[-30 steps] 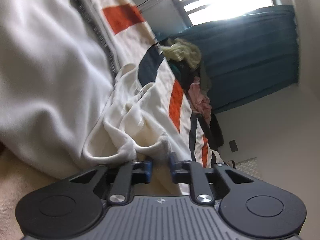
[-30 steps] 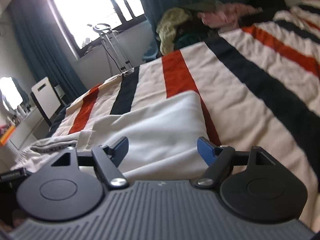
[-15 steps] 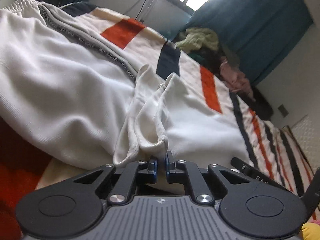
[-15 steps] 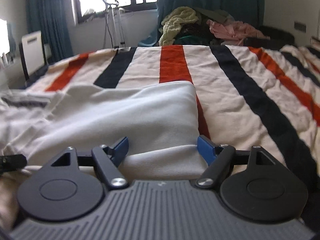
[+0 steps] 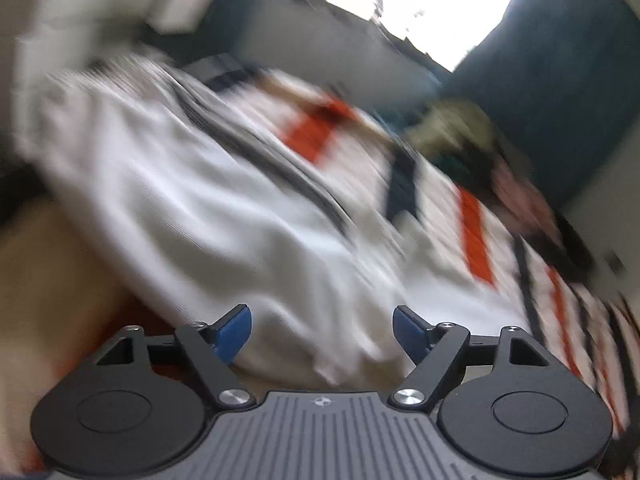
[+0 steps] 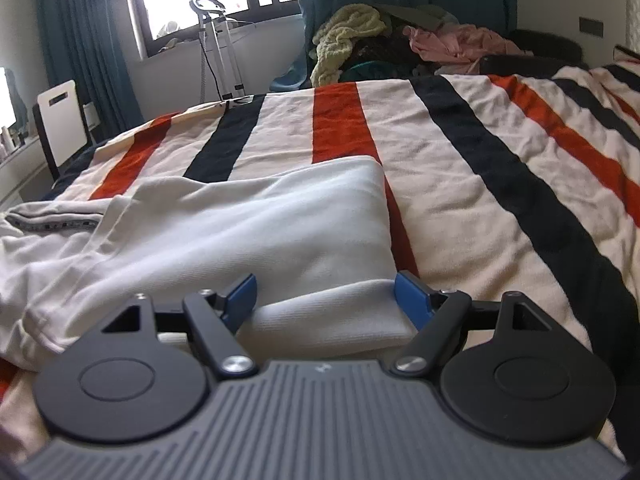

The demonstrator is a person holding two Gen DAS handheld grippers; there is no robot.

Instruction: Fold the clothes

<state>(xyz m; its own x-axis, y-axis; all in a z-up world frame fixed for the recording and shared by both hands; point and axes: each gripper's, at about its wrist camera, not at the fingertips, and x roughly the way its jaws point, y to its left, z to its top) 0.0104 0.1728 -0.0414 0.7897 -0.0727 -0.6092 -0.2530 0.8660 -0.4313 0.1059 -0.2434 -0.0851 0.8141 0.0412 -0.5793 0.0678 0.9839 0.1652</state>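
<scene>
A white garment [image 6: 224, 224] with a dark patterned side stripe lies partly folded on the striped bedspread [image 6: 460, 160]. In the blurred left wrist view the garment [image 5: 192, 208] fills the middle. My left gripper [image 5: 322, 330] is open and empty, with the garment's near edge between and just beyond its blue pads. My right gripper [image 6: 325, 296] is open, its blue pads either side of the folded corner [image 6: 332, 316] of the garment without closing on it.
A pile of loose clothes [image 6: 384, 44] sits at the far end of the bed under teal curtains. A white stand [image 6: 218, 52] is by the window. A white chair [image 6: 60, 124] stands at the left of the bed.
My left gripper has opened and let go of the garment's bunched edge, and is moving fast, blurring its view. My right gripper stays open over the folded corner.
</scene>
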